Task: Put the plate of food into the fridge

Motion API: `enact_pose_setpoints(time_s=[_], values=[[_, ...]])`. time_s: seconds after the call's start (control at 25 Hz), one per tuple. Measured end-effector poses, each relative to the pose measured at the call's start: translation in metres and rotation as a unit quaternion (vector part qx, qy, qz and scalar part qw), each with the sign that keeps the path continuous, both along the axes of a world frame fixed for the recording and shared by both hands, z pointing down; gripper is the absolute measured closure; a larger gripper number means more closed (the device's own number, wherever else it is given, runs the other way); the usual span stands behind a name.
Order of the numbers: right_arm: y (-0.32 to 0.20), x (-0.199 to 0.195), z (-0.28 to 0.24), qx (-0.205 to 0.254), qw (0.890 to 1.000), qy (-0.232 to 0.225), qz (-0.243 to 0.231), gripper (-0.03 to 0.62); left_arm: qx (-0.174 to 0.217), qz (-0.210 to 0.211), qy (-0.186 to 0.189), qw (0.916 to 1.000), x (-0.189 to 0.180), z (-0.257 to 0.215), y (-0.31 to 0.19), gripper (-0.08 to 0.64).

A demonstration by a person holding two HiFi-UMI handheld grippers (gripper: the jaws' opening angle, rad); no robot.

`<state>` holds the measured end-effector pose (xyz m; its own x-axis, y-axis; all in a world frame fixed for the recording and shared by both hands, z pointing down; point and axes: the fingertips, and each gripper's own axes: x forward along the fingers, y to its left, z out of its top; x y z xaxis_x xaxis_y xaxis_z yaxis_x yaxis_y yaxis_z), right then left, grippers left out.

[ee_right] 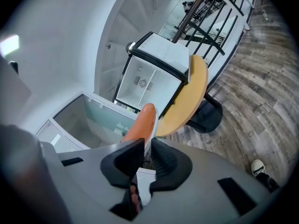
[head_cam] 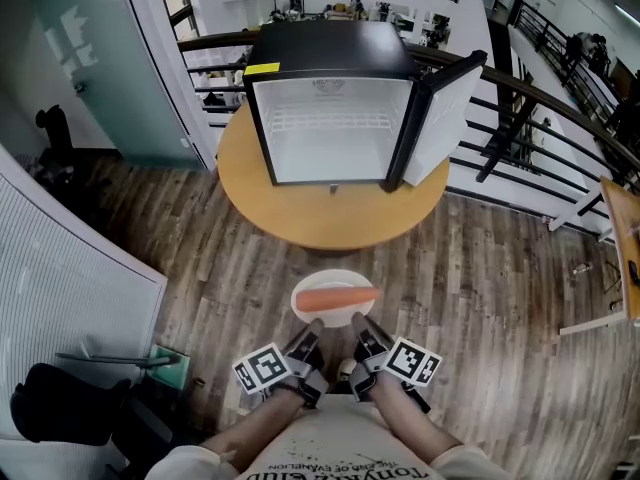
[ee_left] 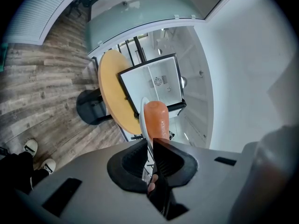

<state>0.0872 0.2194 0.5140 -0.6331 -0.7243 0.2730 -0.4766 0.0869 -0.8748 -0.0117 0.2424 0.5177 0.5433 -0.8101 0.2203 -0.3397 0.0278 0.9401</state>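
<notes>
Above a plank floor [head_cam: 480, 298] on a railed upper level, we carry a white plate [head_cam: 303, 306] at waist height, well short of the near edge of a round wooden table [head_cam: 300, 213]. The left gripper [head_cam: 312, 330] and the right gripper [head_cam: 358, 325] sit side by side, each with its jaws clamped on the plate's near rim; both gripper views show the thin rim edge-on between the pads. A single carrot [head_cam: 337, 298] lies loose across the middle of the plate. We judge the plate stiff, smooth and breakable, and light enough for a rim hold. With both grips on one side, though, the far rim will want to dip. The round carrot could roll off at any tilt, so the plate should be kept level. The rim is the right place to hold, with the pads set well onto it. On the table beyond stands a black mini fridge [head_cam: 335, 43]. Its door [head_cam: 442, 118] is swung open to our right and a wire shelf [head_cam: 330, 121] shows high inside.
</notes>
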Motion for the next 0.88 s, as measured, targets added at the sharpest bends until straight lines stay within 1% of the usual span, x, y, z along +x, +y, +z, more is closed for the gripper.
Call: enact_pose_setpoints(time_s=[0.12,0.24,0.48,0.64,0.76,0.88], values=[[-0.002,-0.010,0.002,-0.001,1.000,0.001,0.003,0.531,-0.004,0.000,0.011,0.9999,-0.009,0.002,-0.002,0.512],[-0.003,-0.021,0.003,-0.001,1.000,0.004,0.009,0.531,-0.011,0.000,0.034,0.9994,-0.017,0.003,-0.004,0.512],[-0.004,-0.038,0.004,0.001,1.000,0.007,0.025,0.531,-0.008,0.017,0.036,0.9992,-0.035,0.003,-0.008,0.512],[-0.005,-0.046,0.004,0.000,0.999,0.009,0.033,0.531,-0.005,0.027,0.022,0.9994,-0.046,0.004,-0.012,0.512],[-0.009,-0.048,0.006,-0.002,0.999,0.010,0.034,0.531,-0.011,0.026,0.039,0.9989,-0.046,0.005,-0.015,0.512],[-0.017,-0.050,0.008,-0.002,0.999,0.010,0.036,0.531,-0.011,0.027,0.039,0.9988,-0.047,0.007,-0.023,0.512]])
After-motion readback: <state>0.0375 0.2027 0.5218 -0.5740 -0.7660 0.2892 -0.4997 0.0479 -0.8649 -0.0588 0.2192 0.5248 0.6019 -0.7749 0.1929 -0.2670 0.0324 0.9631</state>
